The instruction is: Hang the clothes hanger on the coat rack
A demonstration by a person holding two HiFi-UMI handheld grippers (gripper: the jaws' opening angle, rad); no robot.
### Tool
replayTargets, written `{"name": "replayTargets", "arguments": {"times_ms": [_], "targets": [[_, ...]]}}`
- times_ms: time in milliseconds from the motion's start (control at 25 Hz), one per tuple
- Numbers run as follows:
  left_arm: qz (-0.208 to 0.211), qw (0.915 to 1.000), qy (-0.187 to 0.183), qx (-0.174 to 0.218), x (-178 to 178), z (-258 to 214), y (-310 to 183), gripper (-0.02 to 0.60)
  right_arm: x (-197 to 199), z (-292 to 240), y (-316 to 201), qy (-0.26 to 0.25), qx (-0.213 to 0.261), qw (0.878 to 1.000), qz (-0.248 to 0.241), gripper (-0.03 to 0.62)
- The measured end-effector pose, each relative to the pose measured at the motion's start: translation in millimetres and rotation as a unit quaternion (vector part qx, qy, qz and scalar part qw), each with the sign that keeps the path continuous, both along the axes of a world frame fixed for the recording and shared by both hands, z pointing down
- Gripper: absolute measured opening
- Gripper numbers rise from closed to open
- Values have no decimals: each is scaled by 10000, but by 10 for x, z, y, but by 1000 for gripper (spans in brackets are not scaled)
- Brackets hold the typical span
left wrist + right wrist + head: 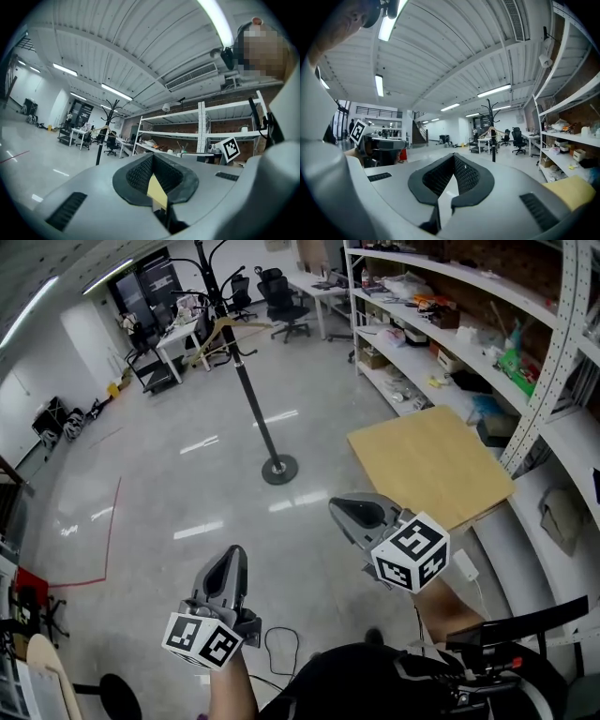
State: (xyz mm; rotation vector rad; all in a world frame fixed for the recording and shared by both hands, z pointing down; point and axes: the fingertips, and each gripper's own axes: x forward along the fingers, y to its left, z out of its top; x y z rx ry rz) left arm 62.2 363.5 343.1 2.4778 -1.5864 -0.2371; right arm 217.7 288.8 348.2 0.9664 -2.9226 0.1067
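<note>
Head view is filled mostly by a glossy grey floor [187,474], bordered on the right by long white metal shelving [562,352] loaded with boxes and clutter. A light wooden board [431,465] is seen lying just beside the lower shelf. A black coat rack [255,404] is stood upright on its round base in the open floor, well apart from the person at the bottom edge. The left claw [232,557] and the right claw [342,509] are held level, side by side and apart from each other, both pointed toward the rack; each is seen closed with its jaws together and nothing clamped between them. The clothes hanger [228,328], of pale wood, is hung from an upper arm of the coat rack, far from both claws.
</note>
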Motion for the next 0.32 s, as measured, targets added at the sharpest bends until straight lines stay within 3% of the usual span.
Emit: {"name": "replayTargets", "arguments": {"times_ms": [320], "targets": [[-48,9998,136,120,-128,-106,355,0,-186,-130,322,30,81,9999,-97,6]]}}
